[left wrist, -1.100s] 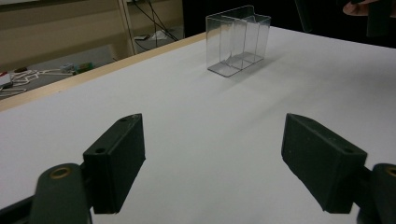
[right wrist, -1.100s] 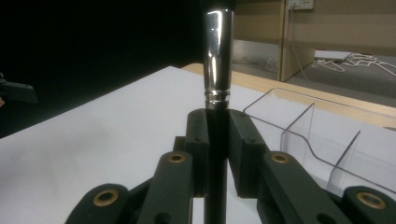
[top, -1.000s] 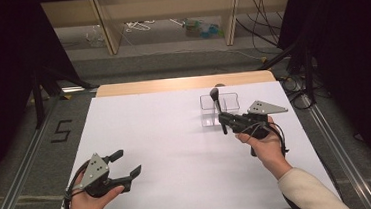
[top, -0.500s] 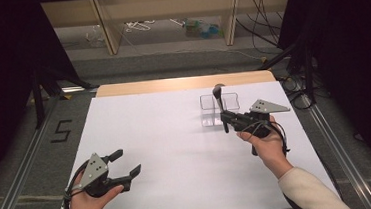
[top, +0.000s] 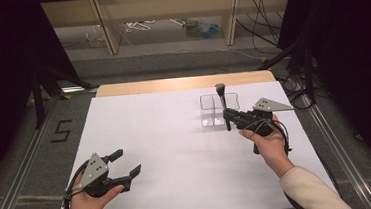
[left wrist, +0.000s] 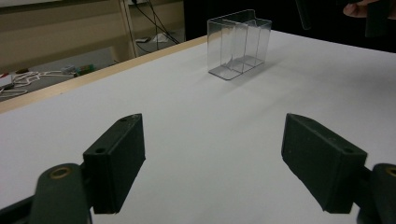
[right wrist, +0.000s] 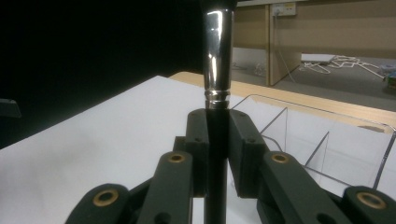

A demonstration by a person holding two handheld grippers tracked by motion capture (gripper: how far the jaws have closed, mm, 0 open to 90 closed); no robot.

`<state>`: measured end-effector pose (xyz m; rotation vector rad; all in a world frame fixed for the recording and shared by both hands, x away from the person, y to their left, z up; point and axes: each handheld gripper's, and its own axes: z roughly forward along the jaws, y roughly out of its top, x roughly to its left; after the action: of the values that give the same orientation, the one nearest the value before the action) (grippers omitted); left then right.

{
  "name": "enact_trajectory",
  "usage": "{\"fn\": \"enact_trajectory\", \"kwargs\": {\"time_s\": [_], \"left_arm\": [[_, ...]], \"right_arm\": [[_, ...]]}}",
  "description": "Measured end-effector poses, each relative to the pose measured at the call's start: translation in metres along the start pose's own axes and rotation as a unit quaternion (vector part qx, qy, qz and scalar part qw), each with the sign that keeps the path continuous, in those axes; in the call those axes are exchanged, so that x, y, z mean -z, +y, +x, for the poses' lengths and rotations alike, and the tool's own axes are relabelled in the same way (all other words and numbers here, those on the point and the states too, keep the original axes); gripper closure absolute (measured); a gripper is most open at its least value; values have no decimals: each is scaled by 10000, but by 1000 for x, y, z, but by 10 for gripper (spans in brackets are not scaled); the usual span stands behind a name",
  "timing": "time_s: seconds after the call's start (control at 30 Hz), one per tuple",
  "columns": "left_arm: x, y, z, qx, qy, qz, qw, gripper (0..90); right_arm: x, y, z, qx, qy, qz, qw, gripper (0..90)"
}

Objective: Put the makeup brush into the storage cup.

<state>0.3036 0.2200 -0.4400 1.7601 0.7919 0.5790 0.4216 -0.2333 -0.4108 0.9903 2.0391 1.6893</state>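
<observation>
A brush with a black handle and a silver ferrule (top: pixel 222 101) stands upright in my right gripper (top: pixel 227 115), which is shut on the handle at the right of the white table (top: pixel 176 135). In the right gripper view the pads clamp the handle (right wrist: pixel 217 135) just below the ferrule (right wrist: pixel 218 56). A clear plastic organiser with compartments (top: pixel 208 98) stands right behind the brush; it also shows in both gripper views (left wrist: pixel 238 44) (right wrist: pixel 327 140). My left gripper (top: pixel 128 161) rests at the near left, open, with nothing between its jaws (left wrist: pixel 224 154).
A wooden strip (top: pixel 182 83) borders the table's far edge. Beyond it are shelf legs and loose cables on the floor (top: pixel 142 27). A "5" mark (top: pixel 61 130) lies on the floor at left. Metal rails run along both sides of the table.
</observation>
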Motion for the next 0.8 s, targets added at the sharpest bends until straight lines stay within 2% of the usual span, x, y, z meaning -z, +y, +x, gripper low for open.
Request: {"fn": "enact_trajectory", "kwargs": {"time_s": [0.1, 0.13, 0.17, 0.43, 0.53, 0.63, 0.8], "left_arm": [[0, 0, 0, 1, -3, -1, 10000, 214], [0, 0, -1, 68, -7, -5, 10000, 214], [0, 0, 0, -23, -2, -1, 10000, 215], [0, 0, 0, -18, -3, -4, 10000, 215], [0, 0, 0, -5, 4, -8, 10000, 215], [0, 0, 0, -6, 3, -7, 10000, 215], [0, 0, 1, -12, -13, -6, 10000, 215]], "right_arm": [[1, 0, 0, -33, -5, 7, 10000, 796], [1, 1, 0, -64, -25, 39, 10000, 796], [1, 1, -1, 37, -78, 33, 10000, 796], [3, 2, -2, -59, -71, 48, 9999, 796], [4, 2, -4, 5, -116, 8, 9999, 796], [5, 3, -4, -83, -107, 42, 9999, 796], [5, 3, -6, -18, -146, -29, 9999, 796]]}}
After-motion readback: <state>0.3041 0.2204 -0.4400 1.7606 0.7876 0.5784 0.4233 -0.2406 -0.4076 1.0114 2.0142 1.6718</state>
